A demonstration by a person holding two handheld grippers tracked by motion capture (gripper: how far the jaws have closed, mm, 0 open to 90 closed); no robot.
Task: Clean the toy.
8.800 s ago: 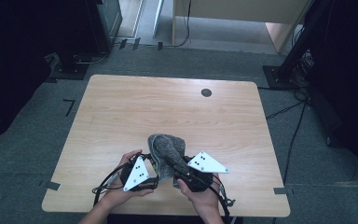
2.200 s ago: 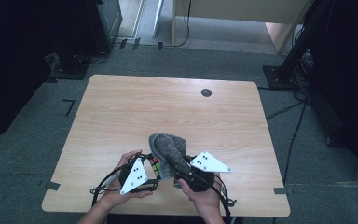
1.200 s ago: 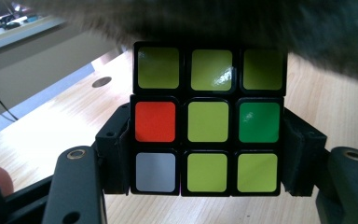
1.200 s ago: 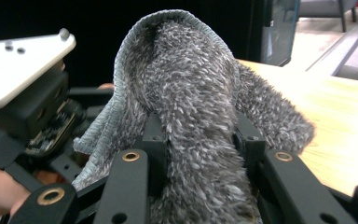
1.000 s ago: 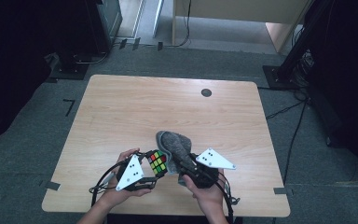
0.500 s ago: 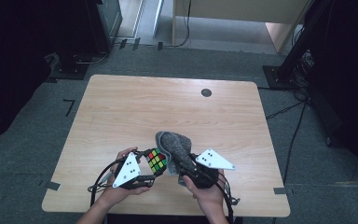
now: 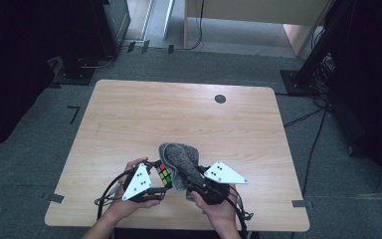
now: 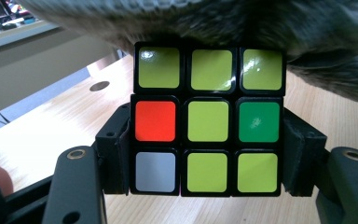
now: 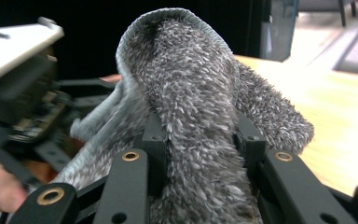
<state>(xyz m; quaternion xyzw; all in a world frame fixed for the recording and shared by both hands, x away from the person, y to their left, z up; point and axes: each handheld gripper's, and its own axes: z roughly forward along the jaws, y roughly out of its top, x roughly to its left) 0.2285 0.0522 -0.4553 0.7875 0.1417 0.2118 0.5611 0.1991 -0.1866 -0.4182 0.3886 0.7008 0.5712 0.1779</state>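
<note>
L gripper (image 8: 207, 154) clamps cube (image 8: 207, 119)

A light wooden desk (image 7: 129, 124) stands on grey carpet (image 7: 40, 149), with a round dark grommet (image 7: 220, 98) near its far edge. Black tape marks (image 7: 73, 112) lie on the carpet at the desk's left. Cables (image 7: 308, 117) run across the floor at the right, toward a black stand base (image 7: 301, 79)

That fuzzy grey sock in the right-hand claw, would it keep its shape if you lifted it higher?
Probably not. The fuzzy grey sock folds over above the right gripper and sags down both sides, so it looks floppy. Its pile bunches between the jaws, so it likely squashes rather than slips. It seems light.
</note>
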